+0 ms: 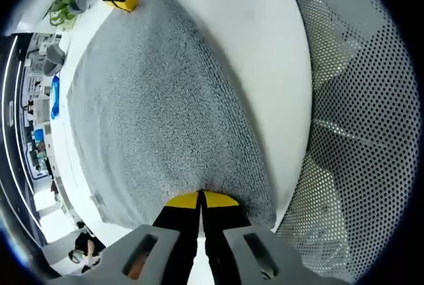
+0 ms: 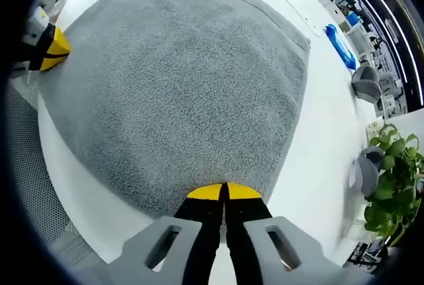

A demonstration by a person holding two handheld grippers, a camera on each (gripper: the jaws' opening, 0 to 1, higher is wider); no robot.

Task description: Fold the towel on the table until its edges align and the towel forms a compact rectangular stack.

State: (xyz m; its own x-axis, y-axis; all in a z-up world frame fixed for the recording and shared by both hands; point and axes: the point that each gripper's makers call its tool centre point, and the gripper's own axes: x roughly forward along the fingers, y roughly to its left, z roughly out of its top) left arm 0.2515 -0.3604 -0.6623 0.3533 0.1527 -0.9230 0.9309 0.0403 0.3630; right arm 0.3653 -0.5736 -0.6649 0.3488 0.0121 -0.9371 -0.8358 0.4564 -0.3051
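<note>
Both tools, left tool (image 1: 201,198) and right tool (image 2: 223,191), pinch adjacent corners of the grey towel (image 2: 179,79); lift together, carrying that edge squarely onto the towel's far edge.

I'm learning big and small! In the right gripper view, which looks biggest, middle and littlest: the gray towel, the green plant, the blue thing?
1. gray towel, biggest.
2. green plant.
3. blue thing, littlest, though both sit farther away, so that order is unsure.
</note>
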